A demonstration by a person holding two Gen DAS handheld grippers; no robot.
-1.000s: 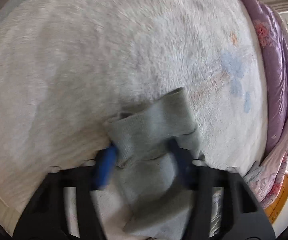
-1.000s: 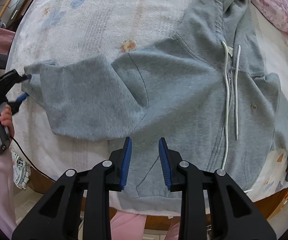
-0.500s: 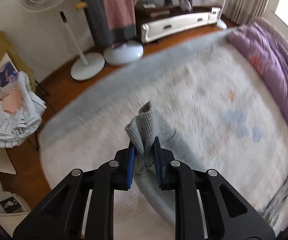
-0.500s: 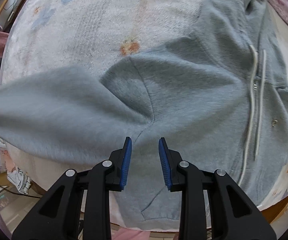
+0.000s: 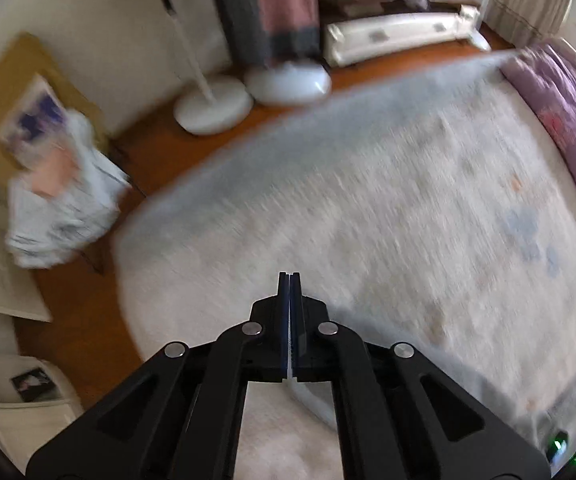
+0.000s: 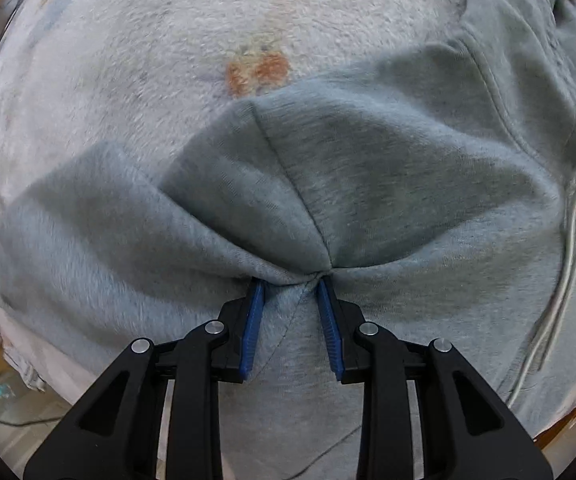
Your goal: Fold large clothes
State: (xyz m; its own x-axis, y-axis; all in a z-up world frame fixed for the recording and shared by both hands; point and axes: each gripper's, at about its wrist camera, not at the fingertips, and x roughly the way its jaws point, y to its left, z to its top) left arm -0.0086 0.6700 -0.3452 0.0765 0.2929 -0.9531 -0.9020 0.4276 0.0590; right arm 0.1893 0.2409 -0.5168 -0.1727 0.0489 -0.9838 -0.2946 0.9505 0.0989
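My right gripper (image 6: 289, 280) straddles the hoodie (image 6: 367, 184) at its armpit, pads not clamping, on the white blanket (image 6: 168, 60), my left gripper (image 5: 289, 280) closing empty over the bed (image 5: 367, 200), beyond it fans (image 5: 212, 108) and hung clothes (image 5: 280, 4).

One hoodie (image 6: 367, 184), two fans (image 5: 212, 108), one bed (image 5: 367, 220).

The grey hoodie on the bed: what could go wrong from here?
1. The right gripper digs into the hoodie at the sleeve seam with its jaws apart, and the cloth bunches there. It might pinch extra layers or drag in wrinkles.
2. The left gripper is closing with nothing between its jaws, so the sleeve fold may go unguided.
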